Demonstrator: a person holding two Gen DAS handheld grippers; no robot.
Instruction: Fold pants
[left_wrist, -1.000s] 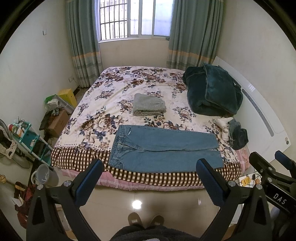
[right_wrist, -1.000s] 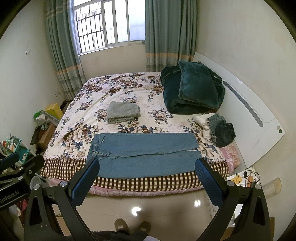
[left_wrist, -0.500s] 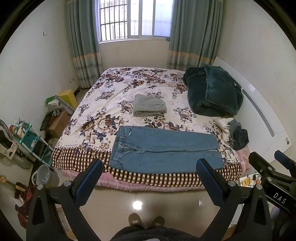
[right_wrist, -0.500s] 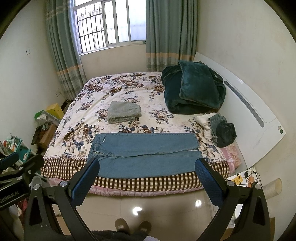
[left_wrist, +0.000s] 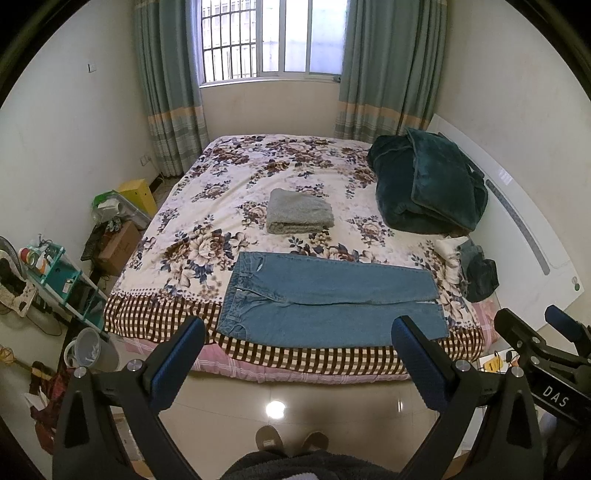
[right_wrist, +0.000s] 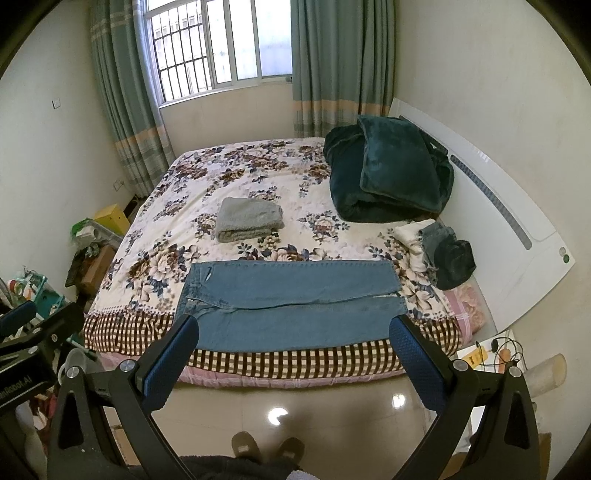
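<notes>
Both grippers, left gripper (left_wrist: 298, 349) and right gripper (right_wrist: 294, 347), spread wide, empty, well short of the jeans (left_wrist: 328, 304). Best to reach for waistband and hems along the jeans' near edge, then fold evenly.

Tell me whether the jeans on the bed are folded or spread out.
Spread out flat, unfolded. The jeans lie full length along the near edge of the bed, both legs side by side, waistband at the left.

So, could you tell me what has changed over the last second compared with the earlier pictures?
Almost nothing. Both views have crept slightly nearer the bed. Nothing was gripped or released: the left gripper and right gripper stay open above the floor, and the jeans lie flat and unfolded where they were.
</notes>
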